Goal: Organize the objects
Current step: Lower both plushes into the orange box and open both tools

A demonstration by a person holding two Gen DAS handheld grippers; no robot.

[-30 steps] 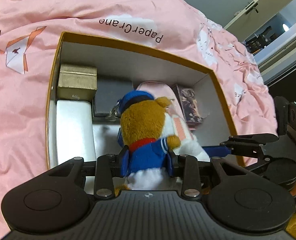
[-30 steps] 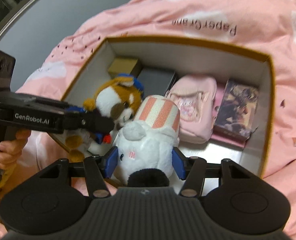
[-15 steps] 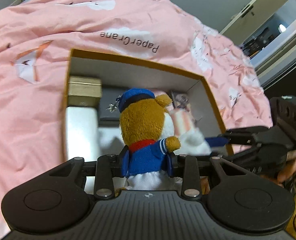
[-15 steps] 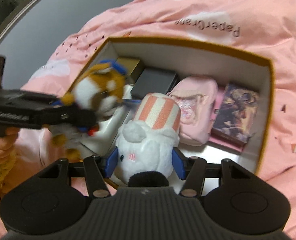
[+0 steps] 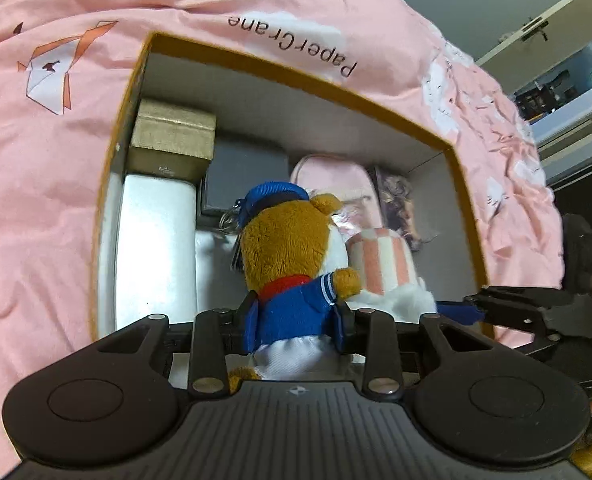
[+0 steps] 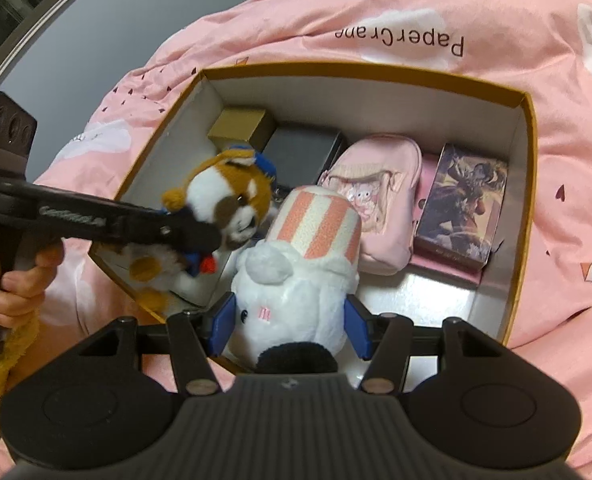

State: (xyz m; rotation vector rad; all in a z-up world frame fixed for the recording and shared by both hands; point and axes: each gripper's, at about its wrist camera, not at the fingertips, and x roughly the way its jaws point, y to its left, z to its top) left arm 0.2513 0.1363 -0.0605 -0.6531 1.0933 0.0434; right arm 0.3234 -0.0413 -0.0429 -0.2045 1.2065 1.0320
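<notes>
Lowered again toward the box, the left tool pinches a dog toy, the right tool a sheep toy; both remain unplaced.

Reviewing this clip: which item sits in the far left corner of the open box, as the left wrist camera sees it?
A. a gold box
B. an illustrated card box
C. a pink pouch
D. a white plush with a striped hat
A. The gold box sits against the left wall in the far corner of the open box, with the dark grey case next to it on its right.
</notes>
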